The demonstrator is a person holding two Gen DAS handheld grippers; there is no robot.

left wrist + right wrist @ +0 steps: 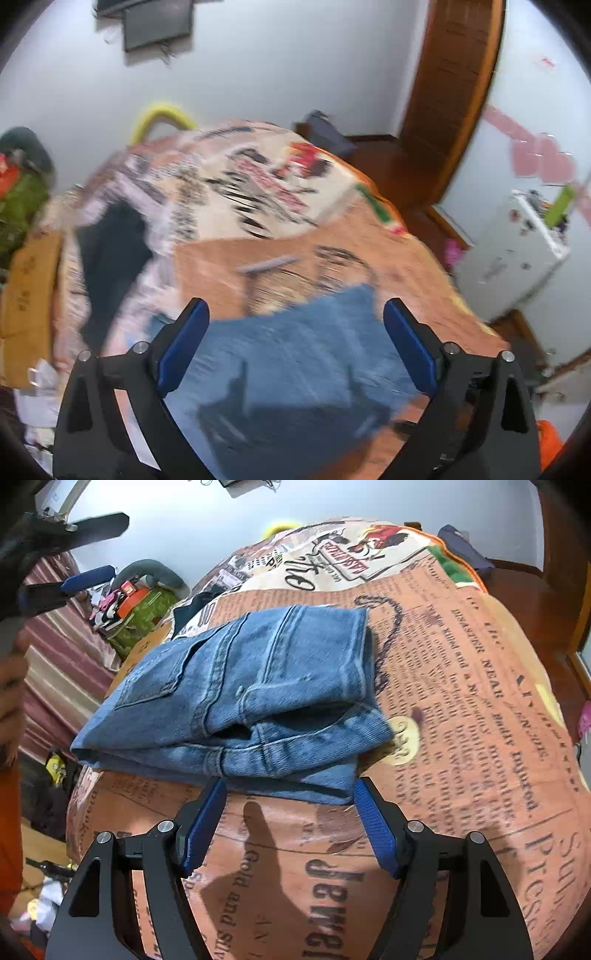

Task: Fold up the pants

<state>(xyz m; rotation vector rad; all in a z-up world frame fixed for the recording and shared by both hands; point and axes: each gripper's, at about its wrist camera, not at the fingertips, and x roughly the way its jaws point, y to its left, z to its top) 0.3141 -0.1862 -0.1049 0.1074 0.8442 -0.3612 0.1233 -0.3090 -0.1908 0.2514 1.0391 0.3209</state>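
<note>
jeans [240, 701] folded on printed blanket [461, 701] — both grippers [290, 827] apart, empty

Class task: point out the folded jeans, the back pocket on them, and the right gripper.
folded jeans [258, 686]: right wrist view, top layer.
back pocket [155, 675]: right wrist view, pocket panel.
right gripper [290, 825]: right wrist view, midway between fingertips.

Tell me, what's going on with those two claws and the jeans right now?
Left gripper open, empty. Right gripper open at the near edge of the jeans, gripping nothing. Jeans folded on bedspread. Nothing in the way.
</note>
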